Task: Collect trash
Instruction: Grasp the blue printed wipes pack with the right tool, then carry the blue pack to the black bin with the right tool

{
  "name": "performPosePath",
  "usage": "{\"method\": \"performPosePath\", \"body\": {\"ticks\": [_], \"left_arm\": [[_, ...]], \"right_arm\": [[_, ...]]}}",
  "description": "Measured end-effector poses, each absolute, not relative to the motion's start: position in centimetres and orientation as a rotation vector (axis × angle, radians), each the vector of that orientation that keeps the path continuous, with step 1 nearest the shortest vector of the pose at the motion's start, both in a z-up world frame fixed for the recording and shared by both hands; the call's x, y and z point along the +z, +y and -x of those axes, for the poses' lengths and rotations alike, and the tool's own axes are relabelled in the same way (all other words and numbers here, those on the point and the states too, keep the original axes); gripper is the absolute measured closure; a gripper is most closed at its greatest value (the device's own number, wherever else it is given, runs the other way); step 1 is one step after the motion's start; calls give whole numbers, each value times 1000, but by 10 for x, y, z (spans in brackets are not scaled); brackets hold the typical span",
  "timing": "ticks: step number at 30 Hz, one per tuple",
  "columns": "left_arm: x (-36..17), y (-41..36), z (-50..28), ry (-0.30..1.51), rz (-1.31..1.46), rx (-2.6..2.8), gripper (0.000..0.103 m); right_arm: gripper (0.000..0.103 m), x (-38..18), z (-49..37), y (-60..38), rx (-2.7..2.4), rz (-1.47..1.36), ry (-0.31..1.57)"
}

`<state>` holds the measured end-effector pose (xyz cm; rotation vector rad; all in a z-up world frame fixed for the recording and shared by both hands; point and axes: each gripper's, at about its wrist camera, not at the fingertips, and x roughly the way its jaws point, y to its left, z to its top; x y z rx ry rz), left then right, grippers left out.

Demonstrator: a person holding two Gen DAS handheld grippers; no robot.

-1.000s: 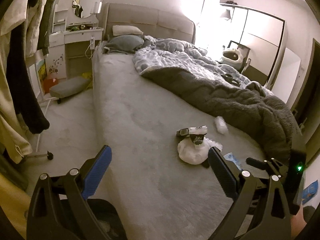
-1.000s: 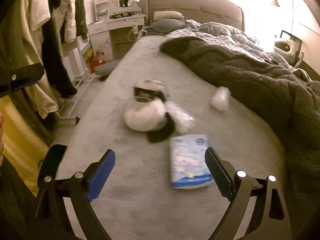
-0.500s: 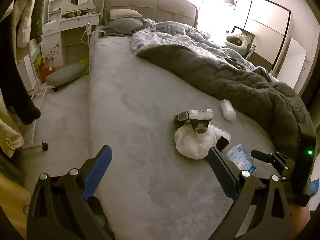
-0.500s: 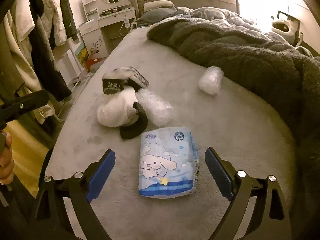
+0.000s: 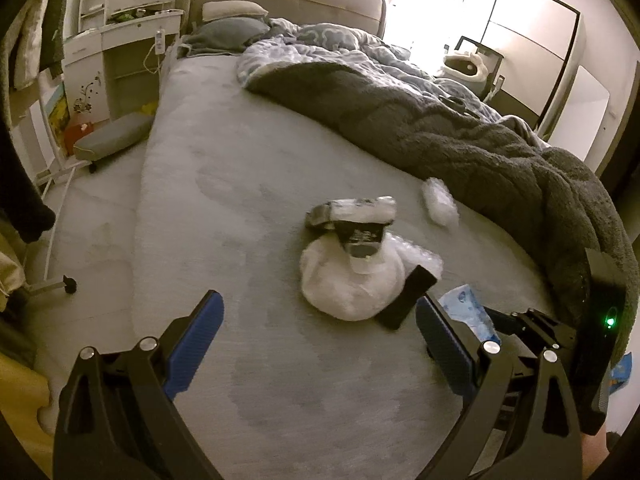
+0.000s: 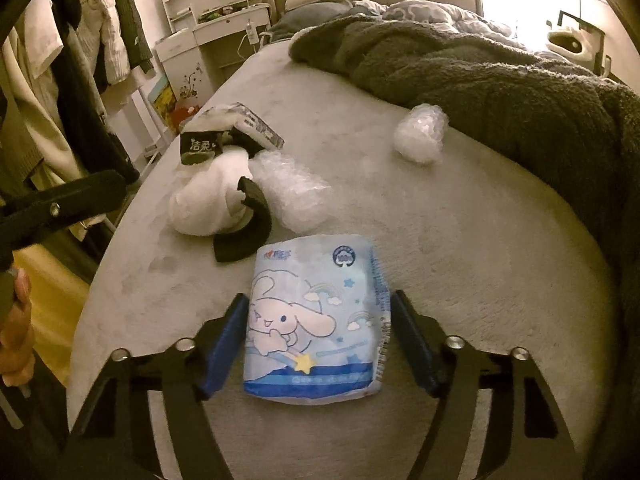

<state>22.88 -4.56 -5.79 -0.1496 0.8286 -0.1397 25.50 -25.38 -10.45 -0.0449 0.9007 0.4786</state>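
Note:
A blue cartoon-printed tissue pack [image 6: 316, 320] lies flat on the grey bed [image 6: 460, 240]. My right gripper [image 6: 320, 298] straddles it. Its jaws are closing, and the blue pads sit close on both sides without squeezing the pack. Behind it are a white crumpled bundle [image 6: 204, 204], a black-and-white wrapper [image 6: 224, 136], a black piece [image 6: 248, 232], clear bubble wrap [image 6: 292, 192] and a bubble-wrap ball [image 6: 418, 134]. My left gripper [image 5: 318, 302] hangs open short of the bundle [image 5: 348, 288], with nothing between its fingers. The pack's corner [image 5: 468, 312] shows past the left gripper's right finger.
A dark fuzzy blanket [image 5: 460, 140] covers the bed's right side. Left of the bed are a white dressing table [image 5: 120, 52], a padded stool [image 5: 112, 136] and hanging clothes [image 6: 80, 60]. A person's hand [image 6: 12, 340] shows at the left edge.
The right gripper came down over the tissue pack and its jaws narrowed around it. The left gripper moved forward and down toward the trash pile.

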Motion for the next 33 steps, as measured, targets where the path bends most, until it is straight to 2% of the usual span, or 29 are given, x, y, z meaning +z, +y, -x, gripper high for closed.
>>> {"method": "performPosePath", "body": {"ticks": [5,11,14,21,29,33], "left_arm": [[-63,-65,-233,840,128,-163,5],[-61,-80,-232,821,120,-185,7],[-59,-87,-230,801,97,-196,20],[-66,-109,-235,824,92,-256,40],[-75,-132,-243,853,78,-293,56],[-82,-138,-249,873,77,-285,58]], "right_arm": [[51,-102,-255,-257,499,57,885],[52,-88,-253,-271,486,35,837],[52,-83,-255,-284,466,13,823],[52,-83,-257,-303,444,-21,824],[52,-85,-257,-313,442,-45,831],[52,-87,-258,-318,440,-56,837]]}}
